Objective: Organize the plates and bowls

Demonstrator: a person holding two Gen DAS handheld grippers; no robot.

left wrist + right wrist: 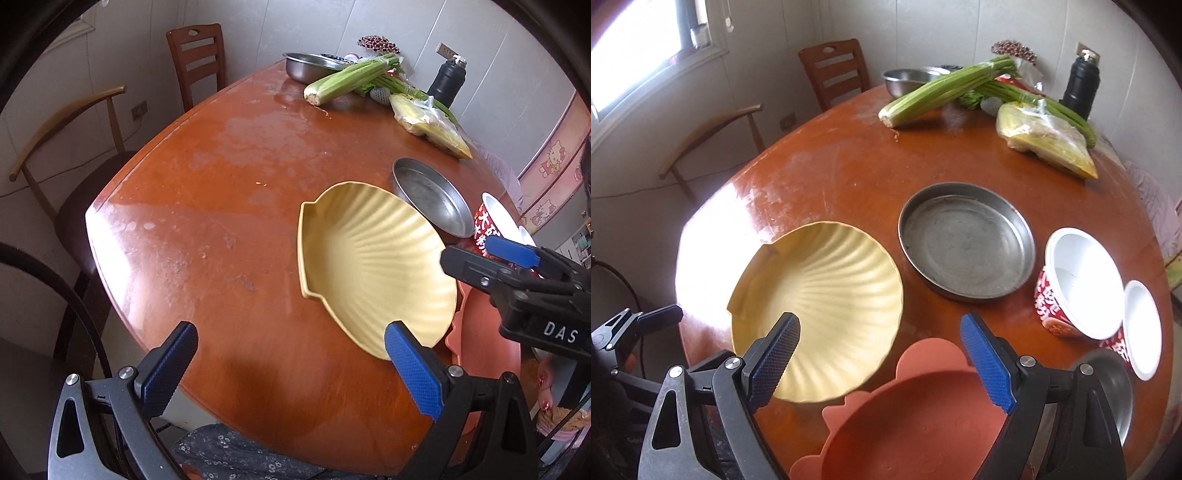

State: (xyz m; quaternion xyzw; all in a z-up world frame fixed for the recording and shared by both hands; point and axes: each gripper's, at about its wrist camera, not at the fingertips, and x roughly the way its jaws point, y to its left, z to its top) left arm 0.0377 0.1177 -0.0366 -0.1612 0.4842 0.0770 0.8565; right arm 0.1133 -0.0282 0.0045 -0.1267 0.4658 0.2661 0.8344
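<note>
A: Both tongs spread wide, holding nothing. Left gripper point(290, 363), right gripper point(881, 363). The yellow shell plate point(827, 306) sits at your 11 o'clock; the pink plate point(916, 413) is dead ahead.

B: Grab where?

A: Take the yellow plate by its near rim, imo, then stack it. Bowls point(1082, 288) at 2 o'clock. The pink plate's near edge is cut off and a steel bowl point(1115, 387) is half hidden.

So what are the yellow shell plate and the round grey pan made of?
The yellow shell-shaped plate looks like matte plastic or melamine: its colour is even, its ridges look moulded, and it has no shine. The round grey flat-bottomed pan looks like metal, probably steel: it is silvery with dull reflections and a scuffed, worn floor.
</note>
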